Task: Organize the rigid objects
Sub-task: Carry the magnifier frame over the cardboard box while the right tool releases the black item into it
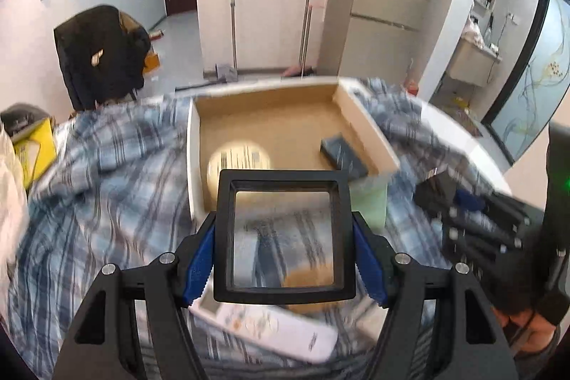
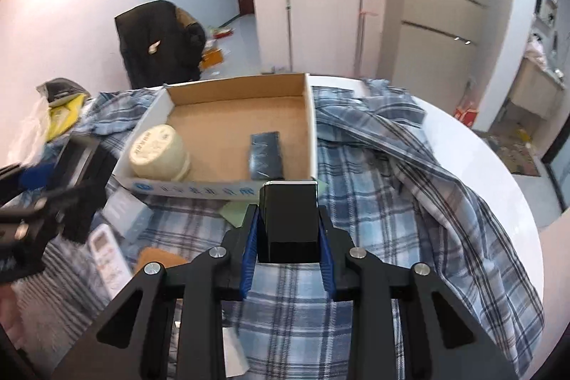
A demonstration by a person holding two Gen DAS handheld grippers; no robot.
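Note:
My left gripper [image 1: 283, 259] is shut on a square black-framed glass piece [image 1: 283, 234], held above the plaid cloth just in front of the open cardboard box [image 1: 270, 105]. My right gripper [image 2: 288, 237] is shut on a black rectangular block [image 2: 288, 219], held near the box's front wall [image 2: 199, 189]. Inside the box lie a cream round container [image 2: 158, 150] and a dark flat pack [image 2: 266, 155]. The left gripper also shows blurred at the left edge of the right wrist view [image 2: 39, 205].
A blue plaid cloth [image 2: 392, 202] covers the round white table [image 2: 498, 166]. A white remote [image 2: 107, 255], a small white box [image 2: 124, 212], a green card [image 2: 237, 212] and a brown pad [image 2: 156, 259] lie in front of the cardboard box. A chair with a dark coat [image 2: 156, 41] stands behind.

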